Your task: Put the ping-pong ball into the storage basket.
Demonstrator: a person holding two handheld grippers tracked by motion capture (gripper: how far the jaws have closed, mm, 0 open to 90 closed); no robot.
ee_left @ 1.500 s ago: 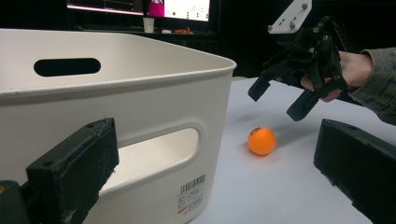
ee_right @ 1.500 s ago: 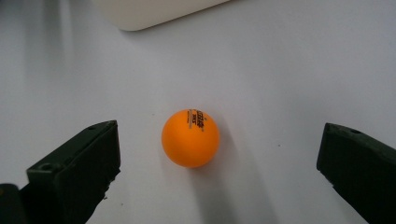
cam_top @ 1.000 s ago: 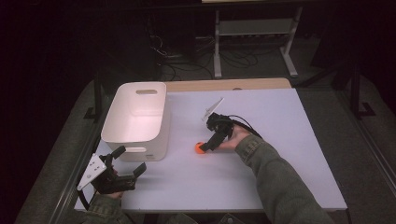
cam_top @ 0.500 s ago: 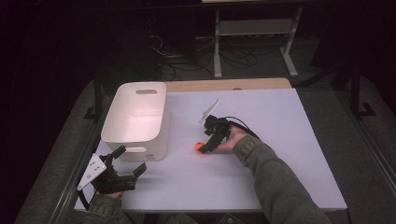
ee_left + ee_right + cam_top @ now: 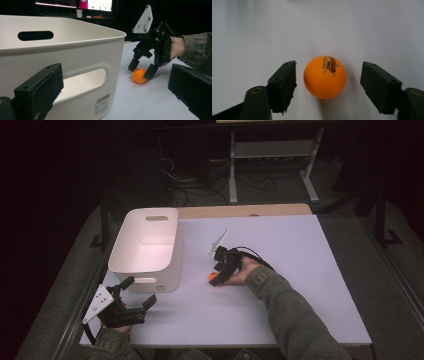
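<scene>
Two grippers: one per hand, both low over the white table [image 5: 300,270].
R gripper [image 5: 218,276]: mid-table, pointing down at the orange ping-pong ball [image 5: 214,279]; jaws have just been closing, now part-way, ball between them.
R jaw gap: in the right gripper view [image 5: 328,86] a sliver of table shows each side of the ball [image 5: 325,77], pads not pressing it; narrower gap on that view's left.
Same from L cam: R gripper [image 5: 142,70] straddles the ball [image 5: 139,75], jaw tips just beside it; contact can't be told there.
L gripper [image 5: 134,296]: near-left corner of the table, jaws spread wide, holding nothing, aimed toward the bin and ball.
Ball place: on the table, right of the white plastic bin [image 5: 145,250], apart from it.
Ball print: dark logo, reads approx "DHS" plus small text, too fine to read.
Bin: slot handles in the end walls; inside looks bare as far as seen.
Bin sticker [image 5: 102,106]: barcode label w/ red mark, low on the near end wall; text illegible.
Sleeve [image 5: 295,315]: olive-grey, on the R arm.
</scene>
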